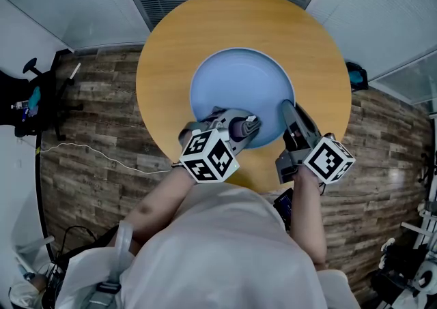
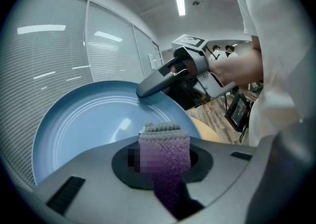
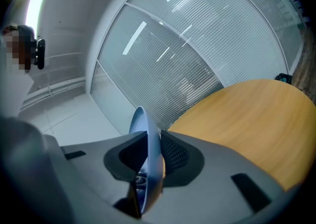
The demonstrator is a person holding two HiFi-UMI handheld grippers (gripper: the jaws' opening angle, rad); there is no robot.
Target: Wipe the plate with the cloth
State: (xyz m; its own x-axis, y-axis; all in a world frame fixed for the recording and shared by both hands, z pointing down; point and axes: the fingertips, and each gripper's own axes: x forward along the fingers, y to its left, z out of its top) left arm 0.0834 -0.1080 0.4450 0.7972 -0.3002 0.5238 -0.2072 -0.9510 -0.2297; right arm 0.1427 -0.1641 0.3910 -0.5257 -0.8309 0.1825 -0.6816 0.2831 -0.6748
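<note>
Gripping 1 plate [image 1: 235,86], right tool [image 1: 287,107], 1 cloth [image 2: 165,150], left tool [image 1: 246,125]

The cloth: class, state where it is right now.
The purple cloth is pinched in the left gripper, over the near part of the blue plate. To its right, the right gripper clamps the plate's rim.

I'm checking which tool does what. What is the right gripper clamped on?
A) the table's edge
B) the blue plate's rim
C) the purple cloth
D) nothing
B: the rim of the blue plate sits pinched between the jaws of the right gripper; the left gripper holds the cloth.
</note>
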